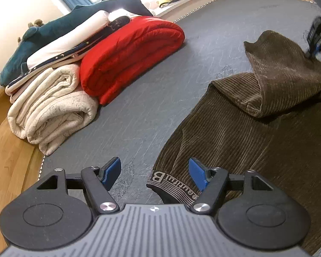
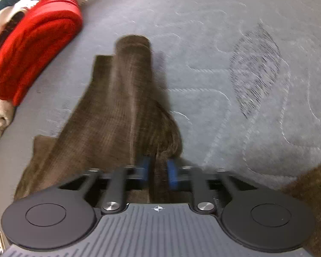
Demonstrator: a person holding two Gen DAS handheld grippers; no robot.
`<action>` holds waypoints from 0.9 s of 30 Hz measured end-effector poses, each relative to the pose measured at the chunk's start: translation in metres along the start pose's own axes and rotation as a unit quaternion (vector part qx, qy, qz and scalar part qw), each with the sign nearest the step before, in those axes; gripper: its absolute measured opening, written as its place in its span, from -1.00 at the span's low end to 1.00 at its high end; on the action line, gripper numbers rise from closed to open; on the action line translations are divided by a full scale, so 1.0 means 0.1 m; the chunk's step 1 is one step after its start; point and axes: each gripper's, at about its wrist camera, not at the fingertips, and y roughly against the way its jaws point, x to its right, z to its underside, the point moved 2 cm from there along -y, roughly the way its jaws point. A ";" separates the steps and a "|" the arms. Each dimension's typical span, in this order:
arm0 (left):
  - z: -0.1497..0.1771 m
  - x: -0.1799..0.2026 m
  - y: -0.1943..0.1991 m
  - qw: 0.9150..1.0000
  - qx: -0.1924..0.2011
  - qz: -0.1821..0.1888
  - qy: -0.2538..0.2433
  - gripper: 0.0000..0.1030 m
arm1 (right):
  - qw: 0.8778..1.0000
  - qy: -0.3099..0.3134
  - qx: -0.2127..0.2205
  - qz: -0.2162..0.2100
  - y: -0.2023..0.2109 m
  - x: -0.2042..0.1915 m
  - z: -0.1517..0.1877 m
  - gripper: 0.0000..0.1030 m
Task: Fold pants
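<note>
Grey mattress [image 2: 224, 42] carries brown pants [image 1: 235, 128]; my right tool [image 2: 158, 170] pinches a leg, left tool [image 1: 154, 171] spread at six o'clock.

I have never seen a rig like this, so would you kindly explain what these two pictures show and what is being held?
There is no robot arm: a person carries a two-finger gripper in each hand, each with a fisheye camera looking along its fingers. The left view shows the left gripper open above the lettered waistband of brown corduroy pants, holding nothing. The right view shows the right gripper shut on a bunched fold of pants. The pants lie on a grey mattress. Beside them are a folded red quilt and a cream blanket.
</note>
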 end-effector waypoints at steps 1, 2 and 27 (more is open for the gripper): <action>0.00 0.00 0.00 1.000 0.000 0.000 -0.002 0.47 | 1.000 0.010 0.011 -0.003 0.05 -0.03 -0.01 -0.84; 0.00 0.00 -0.01 1.000 0.000 0.001 -0.002 0.47 | 0.999 0.031 0.024 -0.011 0.13 -0.12 -0.03 -0.85; -0.02 0.01 -0.01 1.000 0.008 0.015 -0.013 0.50 | 0.974 0.169 -0.047 -0.146 0.56 -0.19 0.66 -0.09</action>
